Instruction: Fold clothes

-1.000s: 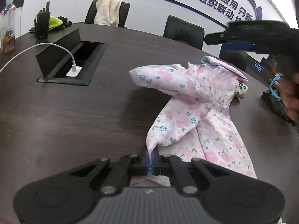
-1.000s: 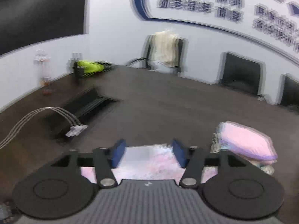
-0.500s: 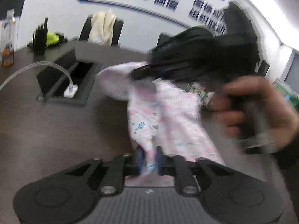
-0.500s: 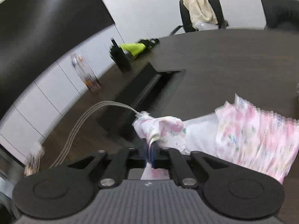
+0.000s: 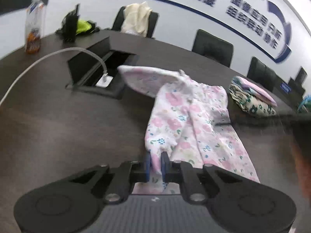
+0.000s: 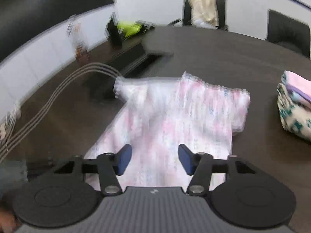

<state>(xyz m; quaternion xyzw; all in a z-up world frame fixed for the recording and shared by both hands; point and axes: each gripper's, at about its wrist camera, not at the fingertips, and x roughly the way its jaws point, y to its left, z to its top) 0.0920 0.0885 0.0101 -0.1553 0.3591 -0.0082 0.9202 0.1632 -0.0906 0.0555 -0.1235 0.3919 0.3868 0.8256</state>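
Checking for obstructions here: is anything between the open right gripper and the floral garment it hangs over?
Nothing visible. The right gripper, jaws just opened, has only the floral garment below it. The folded clothes pile sits apart; the left gripper pinches a garment edge.

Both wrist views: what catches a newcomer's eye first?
The pink floral garment sprawled mid-table on the dark table, its near corner pinched in the left tool. The right tool hangs open above it, and a folded pile sits at the right.
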